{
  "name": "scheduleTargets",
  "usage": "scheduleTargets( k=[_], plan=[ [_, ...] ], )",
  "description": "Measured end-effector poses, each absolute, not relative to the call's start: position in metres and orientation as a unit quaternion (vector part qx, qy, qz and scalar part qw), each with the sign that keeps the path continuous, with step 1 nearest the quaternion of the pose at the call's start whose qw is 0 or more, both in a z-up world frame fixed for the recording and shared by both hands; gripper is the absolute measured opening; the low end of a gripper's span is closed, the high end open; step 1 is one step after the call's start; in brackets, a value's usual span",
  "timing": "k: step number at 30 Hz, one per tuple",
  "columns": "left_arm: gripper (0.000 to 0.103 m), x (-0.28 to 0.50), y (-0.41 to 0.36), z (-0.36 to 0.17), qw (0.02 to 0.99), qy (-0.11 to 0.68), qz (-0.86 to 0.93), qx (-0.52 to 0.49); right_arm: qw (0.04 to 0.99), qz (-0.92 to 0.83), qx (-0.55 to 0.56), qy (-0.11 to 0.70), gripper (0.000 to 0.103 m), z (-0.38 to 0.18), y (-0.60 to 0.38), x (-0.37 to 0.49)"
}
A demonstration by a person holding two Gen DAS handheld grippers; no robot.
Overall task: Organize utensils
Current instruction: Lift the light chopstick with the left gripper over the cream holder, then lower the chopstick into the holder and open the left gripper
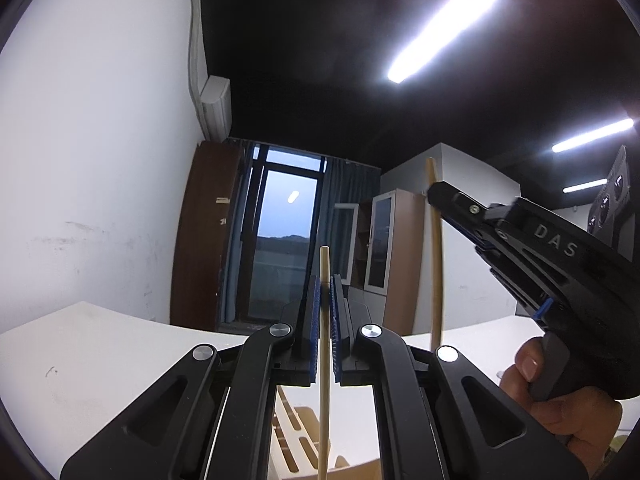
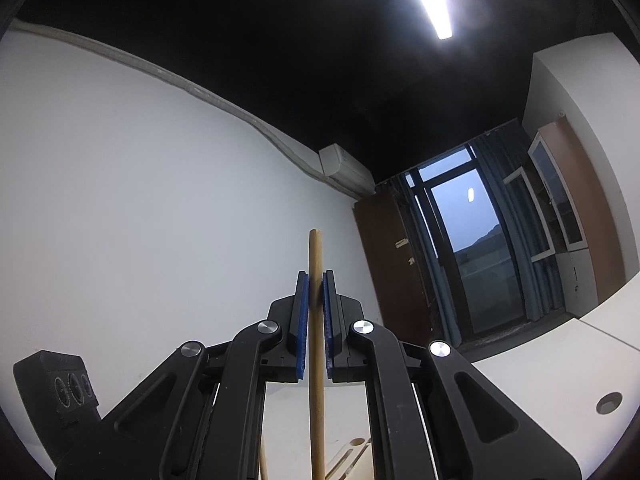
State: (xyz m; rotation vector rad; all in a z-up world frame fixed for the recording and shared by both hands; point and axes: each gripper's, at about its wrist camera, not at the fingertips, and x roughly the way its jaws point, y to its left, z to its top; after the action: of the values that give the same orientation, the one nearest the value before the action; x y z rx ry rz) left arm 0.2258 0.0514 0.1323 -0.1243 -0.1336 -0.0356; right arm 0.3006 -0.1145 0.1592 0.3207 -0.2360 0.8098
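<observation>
Two grippers are in play, one per hand, and each has its fingers closed tight on one wooden stick, so two sticks in all. In the left wrist view the left gripper point(image 1: 326, 280) pinches a pale stick point(image 1: 324, 360) between its blue pads point(image 1: 315, 320); the stick stands upright, its top end poking just above the fingertips and its lower length running down out of view. In the right wrist view the right gripper point(image 2: 316, 276) clamps a darker tan stick point(image 2: 316, 360) the same way, upright, the top end rising above the fingertips and the rest dropping below the frame. That same gripper shows at the right of the left wrist view, held by a hand point(image 1: 560, 396).

One light wooden rack point(image 1: 296, 432) with slotted dividers sits directly beneath the left gripper, near the front edge of the bench; its slots cannot be counted. Both sticks are held in the air above it, and whether either lower end touches it cannot be told.

One white bench point(image 1: 100, 360) carries the rack, and a round cable hole point(image 2: 609, 403) shows towards its right edge in the right wrist view.

Beyond the bench: one white wall point(image 1: 100, 160), one wall-mounted air conditioner point(image 1: 216, 106), one brown door point(image 1: 200, 236), a tall window point(image 1: 280, 240) with blue curtains, one glass-fronted cabinet point(image 1: 384, 248), and three ceiling strip lights against a dark ceiling.
</observation>
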Motion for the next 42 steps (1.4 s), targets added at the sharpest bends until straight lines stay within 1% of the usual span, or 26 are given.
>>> scheduleTargets(
  k=[5,17,32,40,42],
  plan=[
    [0.004,0.226,0.054,0.131,0.996,-0.058,-0.021,-0.065,0.902,0.396,0.132,-0.111,0.008,0.151,-0.104,0.294],
    [0.004,0.219,0.067,0.121,0.997,-0.031,-0.022,-0.069,0.914,0.395,0.068,-0.068,0.008,0.129,-0.102,0.281],
    [0.005,0.196,0.072,0.114,0.997,-0.004,-0.046,-0.061,0.921,0.387,0.047,0.011,0.008,0.112,-0.116,0.271],
    [0.005,0.186,0.079,0.112,0.996,0.010,-0.051,-0.070,0.921,0.387,0.027,0.029,0.008,0.103,-0.115,0.261],
    [0.010,0.183,0.080,0.114,0.996,0.009,-0.053,-0.069,0.922,0.386,0.023,0.030,0.011,0.103,-0.116,0.259]
  ],
)
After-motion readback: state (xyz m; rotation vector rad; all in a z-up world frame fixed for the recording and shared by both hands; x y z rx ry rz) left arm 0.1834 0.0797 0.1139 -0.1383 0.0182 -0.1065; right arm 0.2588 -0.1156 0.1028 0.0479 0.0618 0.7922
